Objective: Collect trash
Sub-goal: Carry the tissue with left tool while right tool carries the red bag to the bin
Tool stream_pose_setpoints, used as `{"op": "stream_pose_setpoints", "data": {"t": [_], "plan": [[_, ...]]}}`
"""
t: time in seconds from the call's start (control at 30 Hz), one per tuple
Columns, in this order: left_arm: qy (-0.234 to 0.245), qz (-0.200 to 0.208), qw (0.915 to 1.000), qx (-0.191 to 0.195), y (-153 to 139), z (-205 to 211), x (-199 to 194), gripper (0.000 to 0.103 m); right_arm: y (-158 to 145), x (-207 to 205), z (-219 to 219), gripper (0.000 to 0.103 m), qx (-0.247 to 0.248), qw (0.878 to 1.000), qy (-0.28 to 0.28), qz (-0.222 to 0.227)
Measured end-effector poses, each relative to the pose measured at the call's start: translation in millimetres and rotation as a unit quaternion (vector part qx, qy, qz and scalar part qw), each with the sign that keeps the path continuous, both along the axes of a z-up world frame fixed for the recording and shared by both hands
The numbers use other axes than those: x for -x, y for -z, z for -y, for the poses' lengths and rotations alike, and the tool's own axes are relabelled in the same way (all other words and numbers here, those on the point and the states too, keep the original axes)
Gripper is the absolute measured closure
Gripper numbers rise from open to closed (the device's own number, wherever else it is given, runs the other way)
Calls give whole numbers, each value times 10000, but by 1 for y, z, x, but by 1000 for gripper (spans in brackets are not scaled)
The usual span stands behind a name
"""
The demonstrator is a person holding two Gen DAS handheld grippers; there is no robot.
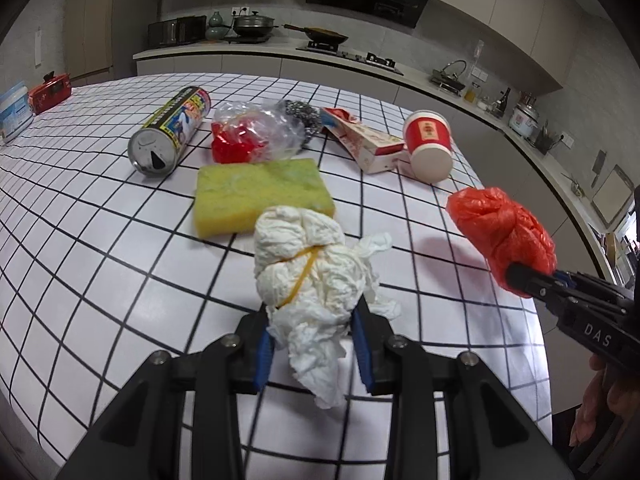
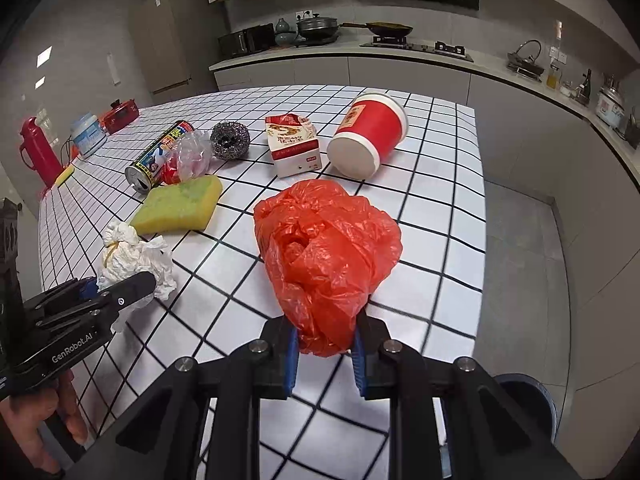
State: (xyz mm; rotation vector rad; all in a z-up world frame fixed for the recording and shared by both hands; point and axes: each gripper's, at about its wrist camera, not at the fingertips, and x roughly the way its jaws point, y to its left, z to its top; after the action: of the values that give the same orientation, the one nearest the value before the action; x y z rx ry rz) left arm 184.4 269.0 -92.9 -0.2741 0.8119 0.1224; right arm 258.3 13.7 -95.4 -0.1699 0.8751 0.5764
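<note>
My left gripper (image 1: pixel 316 344) is shut on a crumpled white paper wad (image 1: pixel 316 280) bound with a yellow rubber band, held above the checked table; it also shows in the right wrist view (image 2: pixel 132 256). My right gripper (image 2: pixel 325 350) is shut on a crumpled red plastic bag (image 2: pixel 326 248), also held above the table; the bag shows in the left wrist view (image 1: pixel 504 228). On the table lie a yellow sponge (image 1: pixel 260 196), a can (image 1: pixel 170 132), a clear bag with red wrapper (image 1: pixel 256 132), a steel scourer (image 2: pixel 230 140), a carton (image 2: pixel 294 144) and a red paper cup (image 2: pixel 368 136).
The checked table (image 1: pixel 100 240) ends at its right edge (image 2: pixel 480 200) over grey floor. A dark round bin rim (image 2: pixel 528 392) shows below the right gripper. A red flask (image 2: pixel 38 152), white tub and red box stand at the table's far left. Kitchen counters run behind.
</note>
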Motion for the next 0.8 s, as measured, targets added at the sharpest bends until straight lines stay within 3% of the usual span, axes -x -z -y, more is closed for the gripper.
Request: {"op": "stream_pose_setpoints", "data": {"t": [0.37, 0.8], "plan": [[446, 120, 9989, -71, -13, 67, 10, 68, -20, 30, 71, 79, -157, 9993, 324, 113], [1094, 191, 9938, -22, -15, 174, 8, 68, -24, 55, 198, 79, -103, 9940, 1083, 127]]}}
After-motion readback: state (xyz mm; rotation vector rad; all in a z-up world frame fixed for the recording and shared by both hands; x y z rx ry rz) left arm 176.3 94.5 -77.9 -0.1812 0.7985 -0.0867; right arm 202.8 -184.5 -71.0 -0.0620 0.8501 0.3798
